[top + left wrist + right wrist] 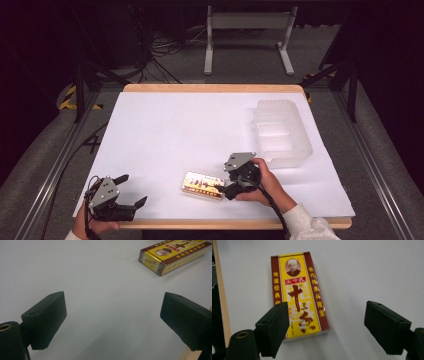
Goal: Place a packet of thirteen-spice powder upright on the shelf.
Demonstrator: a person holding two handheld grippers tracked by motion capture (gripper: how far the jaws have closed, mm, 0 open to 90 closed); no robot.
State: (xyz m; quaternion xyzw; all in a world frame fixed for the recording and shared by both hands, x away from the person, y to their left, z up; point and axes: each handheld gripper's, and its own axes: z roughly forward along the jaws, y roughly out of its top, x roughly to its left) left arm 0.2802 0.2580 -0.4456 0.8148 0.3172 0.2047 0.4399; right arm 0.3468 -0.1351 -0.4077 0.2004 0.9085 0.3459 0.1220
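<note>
A flat yellow and brown box (203,184) with printed characters lies on the white table (190,135) near the front edge. In the right gripper view the box (298,293) lies lengthwise ahead of the jaws, nearer the left jaw. My right gripper (226,186) is open just right of the box, held by a hand. My right gripper (325,326) holds nothing. My left gripper (132,189) is open at the front left corner of the table, well left of the box. In the left gripper view the box (172,255) lies at the upper right, beyond the left gripper (113,320).
A clear plastic bin (280,132) stands on the right side of the table, behind the right hand. The wooden table edge (222,297) runs close to the box. A white frame (247,37) and cables lie on the floor beyond the table.
</note>
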